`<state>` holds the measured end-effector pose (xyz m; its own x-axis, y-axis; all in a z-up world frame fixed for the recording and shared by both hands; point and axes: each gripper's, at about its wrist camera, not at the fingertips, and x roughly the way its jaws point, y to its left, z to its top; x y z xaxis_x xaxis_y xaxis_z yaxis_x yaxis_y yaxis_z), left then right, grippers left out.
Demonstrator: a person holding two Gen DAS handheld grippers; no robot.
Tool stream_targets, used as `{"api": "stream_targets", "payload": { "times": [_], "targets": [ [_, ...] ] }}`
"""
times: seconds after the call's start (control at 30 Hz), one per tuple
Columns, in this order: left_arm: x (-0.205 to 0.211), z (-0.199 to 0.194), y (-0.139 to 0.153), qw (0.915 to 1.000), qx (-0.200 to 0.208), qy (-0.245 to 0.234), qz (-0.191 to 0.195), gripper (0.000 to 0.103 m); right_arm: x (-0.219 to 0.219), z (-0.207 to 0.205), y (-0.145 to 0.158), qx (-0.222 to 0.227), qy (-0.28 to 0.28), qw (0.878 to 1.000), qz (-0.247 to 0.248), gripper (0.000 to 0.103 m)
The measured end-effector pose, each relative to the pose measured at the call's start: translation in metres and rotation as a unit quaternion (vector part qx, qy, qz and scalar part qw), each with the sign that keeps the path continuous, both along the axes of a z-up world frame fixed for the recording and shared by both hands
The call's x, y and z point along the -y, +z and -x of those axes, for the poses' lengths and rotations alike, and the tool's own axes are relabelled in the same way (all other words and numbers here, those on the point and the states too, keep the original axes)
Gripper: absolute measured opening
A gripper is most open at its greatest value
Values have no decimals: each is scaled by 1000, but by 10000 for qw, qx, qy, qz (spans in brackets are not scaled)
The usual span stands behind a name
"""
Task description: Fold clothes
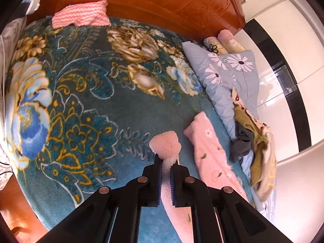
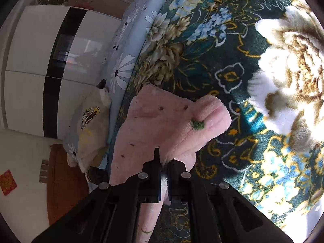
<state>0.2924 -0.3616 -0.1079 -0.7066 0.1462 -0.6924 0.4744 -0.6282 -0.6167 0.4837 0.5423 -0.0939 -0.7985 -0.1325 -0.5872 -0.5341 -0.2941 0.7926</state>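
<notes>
Left wrist view: left gripper (image 1: 166, 162), fingers closed on a corner of the pink fleece garment (image 1: 210, 154) above the floral blanket (image 1: 81, 101). Right gripper (image 2: 163, 160) likewise pinches another edge, presumably so both corners lift together for a fold.

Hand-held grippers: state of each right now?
Left hand-held gripper: shut on the pink fleece garment.
Right hand-held gripper: shut on the same pink fleece garment.
</notes>
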Motion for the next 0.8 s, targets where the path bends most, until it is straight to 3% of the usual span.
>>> {"api": "stream_targets", "payload": {
  "times": [0.1,0.27,0.4,0.57,0.8],
  "targets": [
    [-3,4,21,9999,-116,11,26,7,-4,16,30,-502,53,9987,-116,4],
    [-3,7,27,9998,173,66,59,7,-11,26,38,-712,3,9975,-9,4],
    [-12,34,36,9990,418,-6,141,7,-21,54,41,-722,88,9974,20,4],
    [-23,96,49,9959,865,-10,253,7,-31,120,57,-667,317,9972,-100,4],
    [-42,202,31,9885,1506,-125,90,7,-44,218,54,4,391,9987,-330,4]
  ]
}}
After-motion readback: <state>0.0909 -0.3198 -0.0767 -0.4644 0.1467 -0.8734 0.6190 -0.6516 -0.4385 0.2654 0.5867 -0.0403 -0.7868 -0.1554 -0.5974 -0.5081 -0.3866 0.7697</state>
